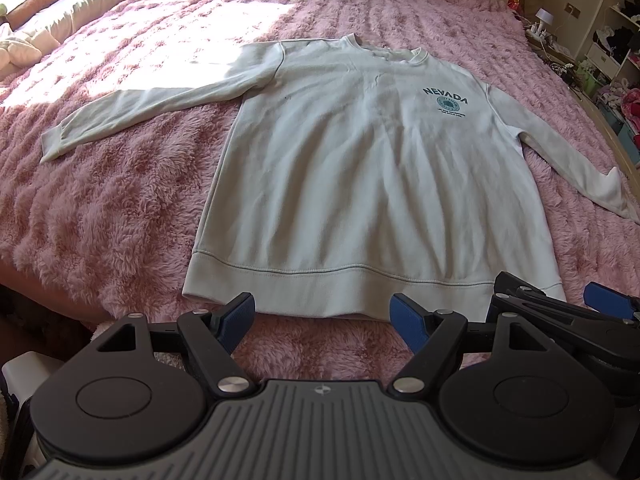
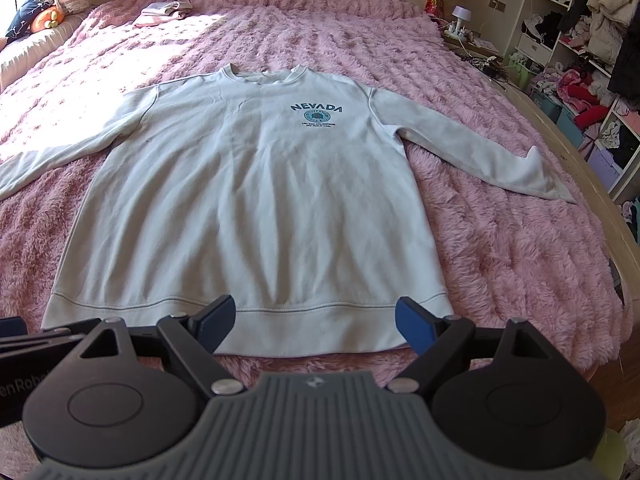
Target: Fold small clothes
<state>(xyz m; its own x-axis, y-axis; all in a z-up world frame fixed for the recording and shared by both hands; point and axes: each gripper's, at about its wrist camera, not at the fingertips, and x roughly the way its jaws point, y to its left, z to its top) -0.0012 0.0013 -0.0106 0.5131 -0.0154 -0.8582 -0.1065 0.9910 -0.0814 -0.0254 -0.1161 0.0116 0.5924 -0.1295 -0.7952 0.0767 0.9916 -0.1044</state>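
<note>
A pale grey-white long-sleeved sweatshirt (image 1: 340,168) with a teal "NEVADA" print lies flat, front up, on a fluffy pink bedspread (image 1: 100,208). Both sleeves are spread out to the sides. It also shows in the right wrist view (image 2: 248,200). My left gripper (image 1: 322,322) is open and empty, just short of the hem, near its left half. My right gripper (image 2: 314,326) is open and empty, over the hem's right half. The right gripper also shows at the right edge of the left wrist view (image 1: 560,308).
Folded pink and white clothes (image 2: 164,12) lie near the head of the bed. Pillows and soft toys (image 2: 36,16) line the left side. A bedside table with a lamp (image 2: 460,16) and cluttered shelves (image 2: 580,60) stand to the right, past the bed's wooden edge (image 2: 592,184).
</note>
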